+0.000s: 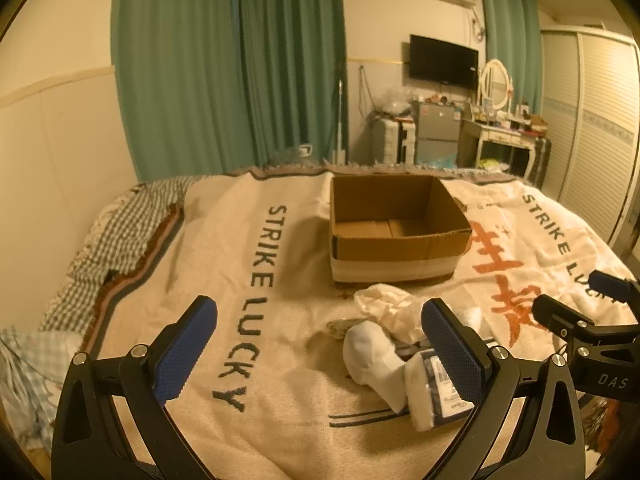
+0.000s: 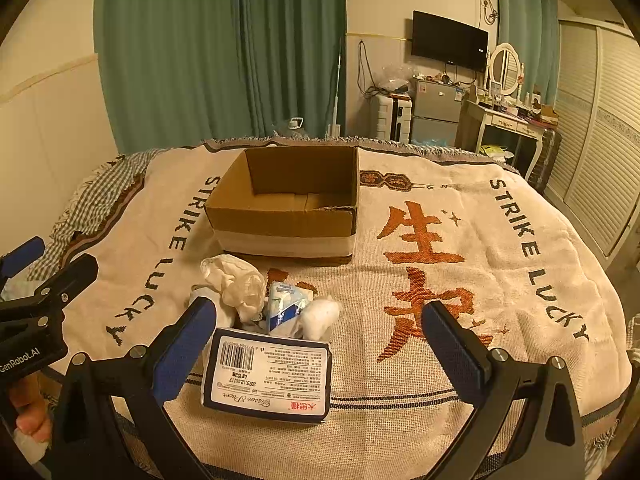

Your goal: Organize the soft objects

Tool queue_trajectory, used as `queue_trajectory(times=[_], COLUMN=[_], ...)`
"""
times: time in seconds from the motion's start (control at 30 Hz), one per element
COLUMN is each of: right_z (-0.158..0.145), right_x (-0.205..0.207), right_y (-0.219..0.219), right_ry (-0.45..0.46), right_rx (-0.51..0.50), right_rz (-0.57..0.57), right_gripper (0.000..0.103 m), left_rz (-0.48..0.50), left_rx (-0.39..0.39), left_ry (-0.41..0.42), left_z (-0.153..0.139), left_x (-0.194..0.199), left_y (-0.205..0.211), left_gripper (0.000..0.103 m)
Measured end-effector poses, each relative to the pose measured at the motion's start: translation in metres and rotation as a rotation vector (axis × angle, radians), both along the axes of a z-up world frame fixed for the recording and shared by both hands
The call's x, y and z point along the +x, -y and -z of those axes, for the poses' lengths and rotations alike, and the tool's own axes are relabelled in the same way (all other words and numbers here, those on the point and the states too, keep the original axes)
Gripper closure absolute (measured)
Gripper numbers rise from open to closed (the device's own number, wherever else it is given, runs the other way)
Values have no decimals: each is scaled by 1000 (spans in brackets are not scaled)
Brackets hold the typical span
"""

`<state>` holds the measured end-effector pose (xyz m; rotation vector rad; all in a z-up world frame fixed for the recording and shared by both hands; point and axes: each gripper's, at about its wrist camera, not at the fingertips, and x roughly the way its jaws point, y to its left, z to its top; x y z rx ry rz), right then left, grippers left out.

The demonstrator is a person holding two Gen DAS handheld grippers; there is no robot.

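An open, empty cardboard box point(image 1: 396, 228) point(image 2: 286, 204) stands on the blanket-covered bed. In front of it lies a pile of soft things: a tissue pack point(image 2: 268, 376) point(image 1: 440, 392), a small blue-white packet point(image 2: 286, 306), a crumpled white cloth point(image 2: 236, 284) point(image 1: 386, 304), a white fluffy ball point(image 2: 320, 316) and a white sock point(image 1: 370, 354). My left gripper point(image 1: 320, 354) is open and empty, above the blanket left of the pile. My right gripper point(image 2: 320, 354) is open and empty, with the tissue pack between its fingers' lines.
The cream "STRIKE LUCKY" blanket point(image 2: 460, 280) covers the bed. A checked sheet point(image 1: 120, 224) shows at the left edge. Green curtains point(image 1: 224, 64), a fridge point(image 2: 436, 108), a dressing table point(image 2: 508, 120) and a wardrobe point(image 2: 600, 120) stand beyond the bed.
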<state>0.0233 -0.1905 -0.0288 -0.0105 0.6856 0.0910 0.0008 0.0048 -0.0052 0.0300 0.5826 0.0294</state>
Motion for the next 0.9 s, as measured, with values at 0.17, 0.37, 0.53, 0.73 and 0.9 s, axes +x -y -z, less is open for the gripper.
queue_trajectory(times=[0.17,0.37,0.53,0.73,0.9], right_z=[-1,-5,-2,21,59], right_x=[-1,0,1,5,8], right_y=[1,-3,-7,-21,-48], right_ry=[0,6,-8,-36,-106], right_rx=[4,3,5,-95,-188], right_rz=[1,-6,-16,-36,-122], right_gripper=[0,0,0,0,0], left_rz=[-10,-7,-3,-15,-18], left_rx=[-6,-12,-19,5,26], left_ry=[9,18,4,-15,-51], left_z=[-2,-6,-3,9,28], left_x=[-1,-3,-3,-5,-1], left_y=[-1,-5,-9,-19,-26], left_gripper=[0,0,0,0,0])
